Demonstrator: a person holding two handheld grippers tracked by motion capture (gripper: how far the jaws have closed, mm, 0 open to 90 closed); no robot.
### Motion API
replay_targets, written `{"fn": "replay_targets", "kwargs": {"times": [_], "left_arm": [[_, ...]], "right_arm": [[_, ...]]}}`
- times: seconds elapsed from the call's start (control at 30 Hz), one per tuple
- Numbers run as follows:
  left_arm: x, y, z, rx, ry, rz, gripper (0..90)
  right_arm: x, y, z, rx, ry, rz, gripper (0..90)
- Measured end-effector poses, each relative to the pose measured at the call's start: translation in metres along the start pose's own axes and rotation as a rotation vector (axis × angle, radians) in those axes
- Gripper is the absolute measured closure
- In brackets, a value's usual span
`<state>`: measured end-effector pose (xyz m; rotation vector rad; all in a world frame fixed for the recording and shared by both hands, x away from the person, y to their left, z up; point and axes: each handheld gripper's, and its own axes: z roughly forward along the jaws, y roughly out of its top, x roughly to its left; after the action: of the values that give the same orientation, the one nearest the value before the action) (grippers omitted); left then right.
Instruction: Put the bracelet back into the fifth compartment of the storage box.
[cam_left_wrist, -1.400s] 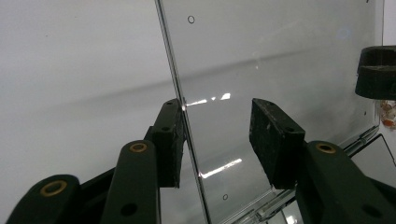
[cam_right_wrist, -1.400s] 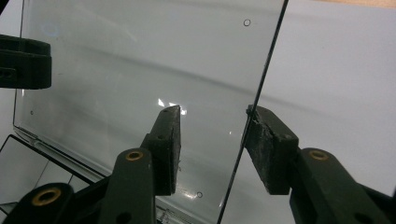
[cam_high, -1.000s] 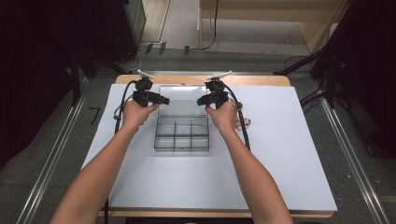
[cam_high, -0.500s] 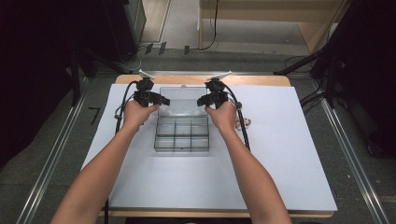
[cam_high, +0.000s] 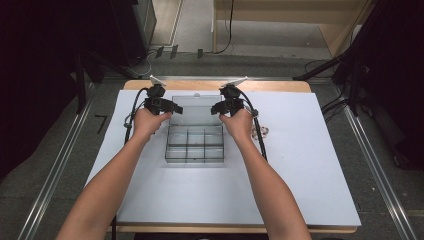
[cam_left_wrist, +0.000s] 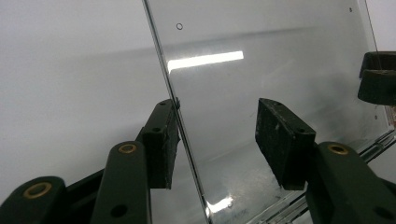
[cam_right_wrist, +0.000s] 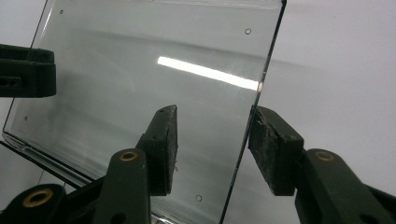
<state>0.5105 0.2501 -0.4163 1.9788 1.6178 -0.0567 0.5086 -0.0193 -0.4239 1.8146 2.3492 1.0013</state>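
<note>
Left gripper (cam_left_wrist: 217, 140) fingers just opening astride lid (cam_left_wrist: 261, 70) edge; unclamped

Even overhead light leaves the white table (cam_high: 300, 165) bright at frame centre, while the upper corners fall black. A ceiling lamp's streak glares on the clear lid (cam_right_wrist: 140, 70); near jaws look soft.

A white sheet (cam_high: 300, 170) covers the wooden worktop (cam_high: 280, 85), whose bare edge shows along the far side. A few small metal rings (cam_high: 261, 132) lie on the sheet. Grey floor (cam_high: 45, 145) surrounds the worktop, with a metal rail (cam_high: 55, 165) running along one side and another rail (cam_high: 382, 175) on the other. Black cables (cam_high: 230, 30) trail across the floor beyond the far edge, near a pale wooden cabinet (cam_high: 295, 12).
</note>
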Motion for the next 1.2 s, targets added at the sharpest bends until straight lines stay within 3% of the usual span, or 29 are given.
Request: {"fn": "replay_targets", "kwargs": {"times": [0.4, 1.2], "left_arm": [[-0.0007, 0.0023, 0.0031, 0.022, 0.006, -0.03, 48.7], [-0.0023, 0.0041, 0.0067, 0.058, 0.027, -0.027, 45.4]], "right_arm": [[-0.0009, 0.0002, 0.0024, 0.016, 0.002, 0.021, 53.3], [-0.0033, 0.0013, 0.0056, 0.043, 0.011, 0.051, 52.0]]}}
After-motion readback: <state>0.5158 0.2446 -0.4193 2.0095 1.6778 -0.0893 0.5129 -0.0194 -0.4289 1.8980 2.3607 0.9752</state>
